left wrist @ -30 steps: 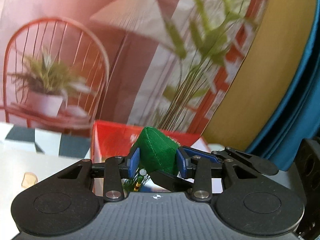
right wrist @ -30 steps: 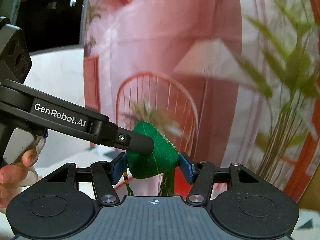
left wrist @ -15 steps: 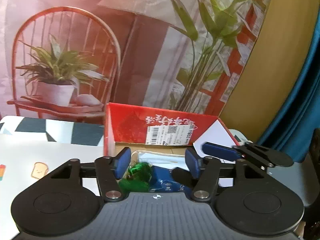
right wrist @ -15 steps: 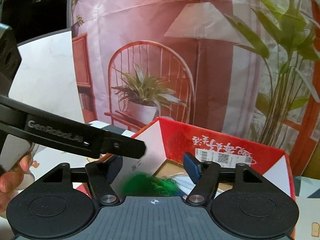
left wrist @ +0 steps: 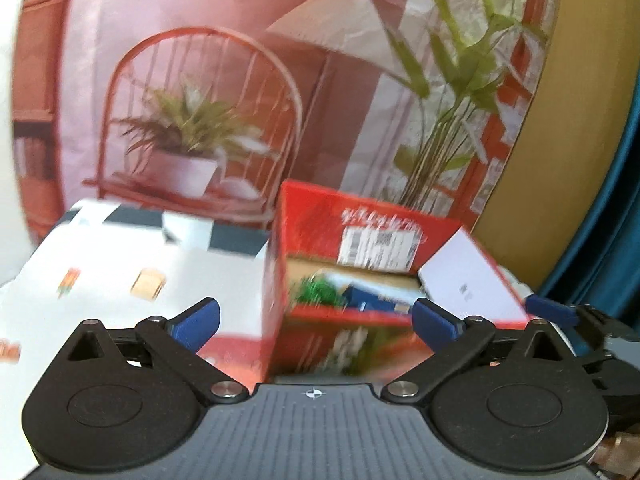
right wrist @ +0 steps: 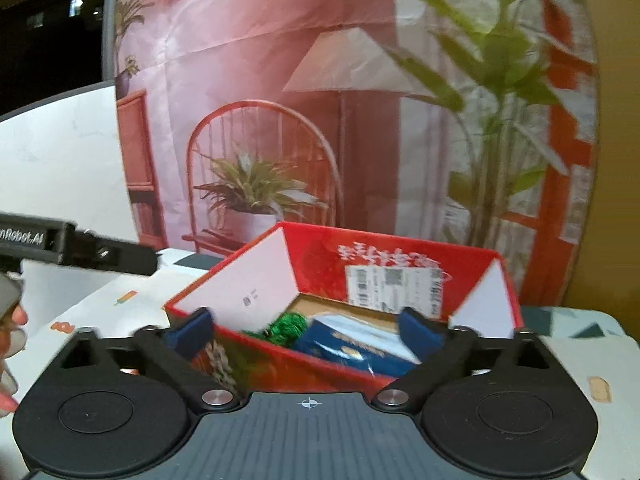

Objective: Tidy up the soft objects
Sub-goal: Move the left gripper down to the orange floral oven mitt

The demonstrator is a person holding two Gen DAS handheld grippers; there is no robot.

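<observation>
Right wrist: green toy [right wrist: 286, 326] inside box [right wrist: 320, 256]

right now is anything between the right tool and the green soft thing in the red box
Only the near wall of the red box. The green soft toy lies inside, beside a blue packet, behind that wall as seen from the open right tool. The box top is open, so from above nothing visible blocks it.

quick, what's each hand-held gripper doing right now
Left hand-held gripper: open, holding nothing.
Right hand-held gripper: open, holding nothing.
</observation>
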